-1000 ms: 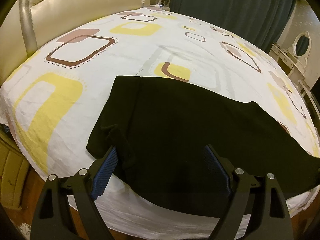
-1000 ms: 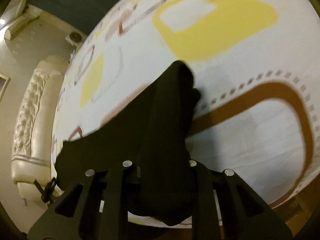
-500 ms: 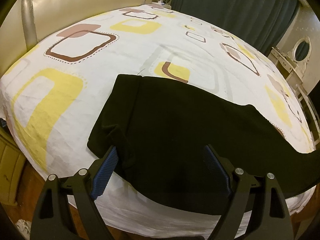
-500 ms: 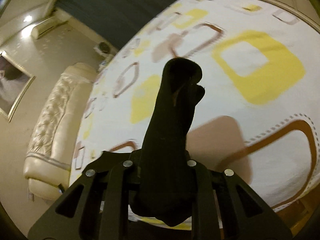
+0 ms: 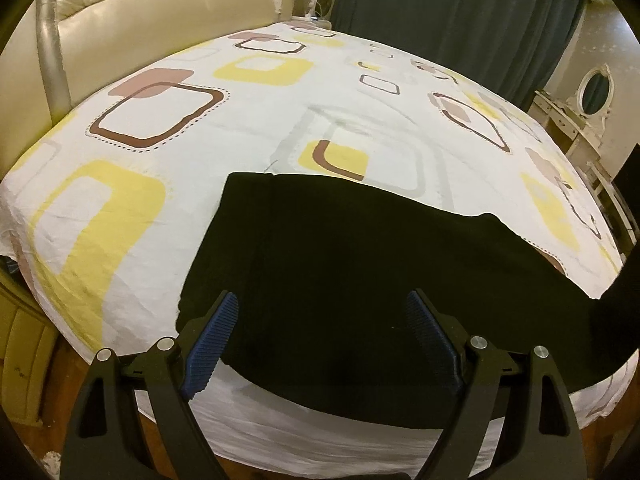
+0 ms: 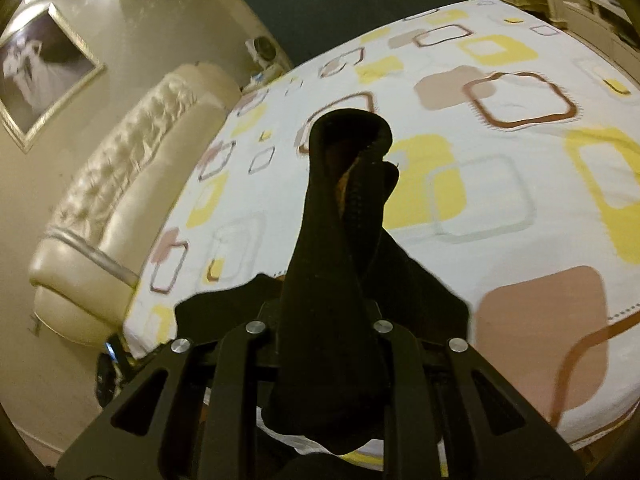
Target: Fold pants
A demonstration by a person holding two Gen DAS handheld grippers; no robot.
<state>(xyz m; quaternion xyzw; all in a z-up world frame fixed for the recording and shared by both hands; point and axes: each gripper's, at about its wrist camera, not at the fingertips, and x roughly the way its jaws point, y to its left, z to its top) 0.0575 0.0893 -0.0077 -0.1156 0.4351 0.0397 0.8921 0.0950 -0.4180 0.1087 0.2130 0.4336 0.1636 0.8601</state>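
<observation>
**One pair of black pants, two grippers, one big bed**

Bedroom scene: one bed under a white sheet printed with yellow and brown squares, one cream tufted headboard, dark curtains behind, one oval mirror off to the side and one framed picture on the wall. The single pair of black pants lies mostly flat near the bed's front edge. The left gripper hovers over it, its two blue pads spread wide with nothing pinched. The right gripper is clamped on one bunched end of the pants, lifted off the sheet.
</observation>
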